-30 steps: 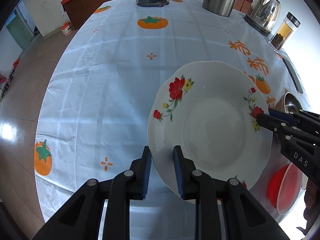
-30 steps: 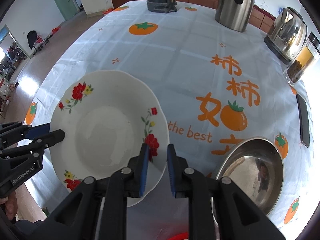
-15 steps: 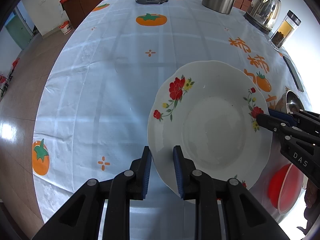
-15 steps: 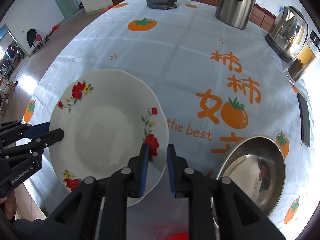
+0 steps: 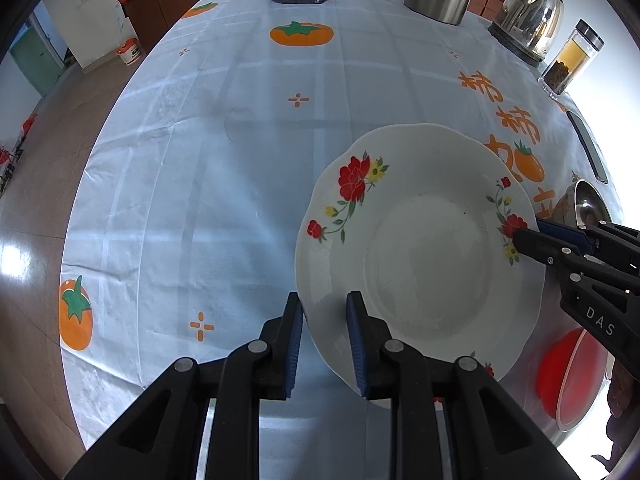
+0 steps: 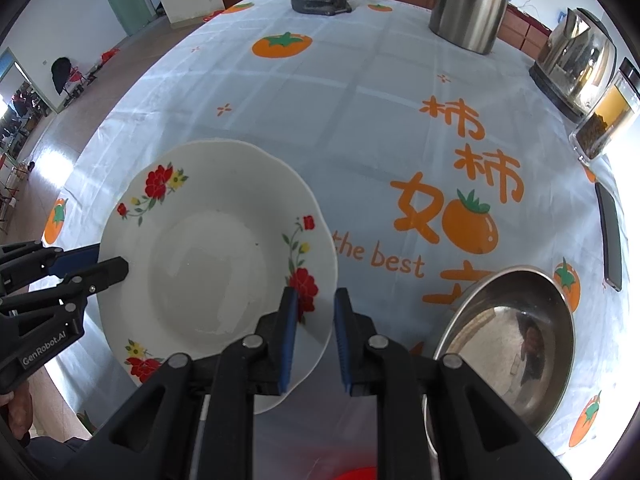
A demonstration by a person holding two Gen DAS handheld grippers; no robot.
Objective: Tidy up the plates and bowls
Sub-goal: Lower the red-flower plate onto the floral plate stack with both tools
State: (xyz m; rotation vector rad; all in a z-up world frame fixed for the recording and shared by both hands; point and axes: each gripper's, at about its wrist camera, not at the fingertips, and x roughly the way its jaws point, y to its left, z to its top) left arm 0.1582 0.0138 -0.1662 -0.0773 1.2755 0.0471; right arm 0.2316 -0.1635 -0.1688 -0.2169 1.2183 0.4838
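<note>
Floral plate gripped at opposite rims: left gripper and right gripper each clamp its edge between their pads.

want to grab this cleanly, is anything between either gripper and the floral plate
Nothing visible. The white scalloped plate with red flowers already sits between the left gripper fingers on one rim and the right gripper fingers on the opposite rim.

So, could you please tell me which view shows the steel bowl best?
The right wrist view: the steel bowl lies nearly whole beside the plate. The left wrist view catches only a sliver behind the right gripper.
</note>
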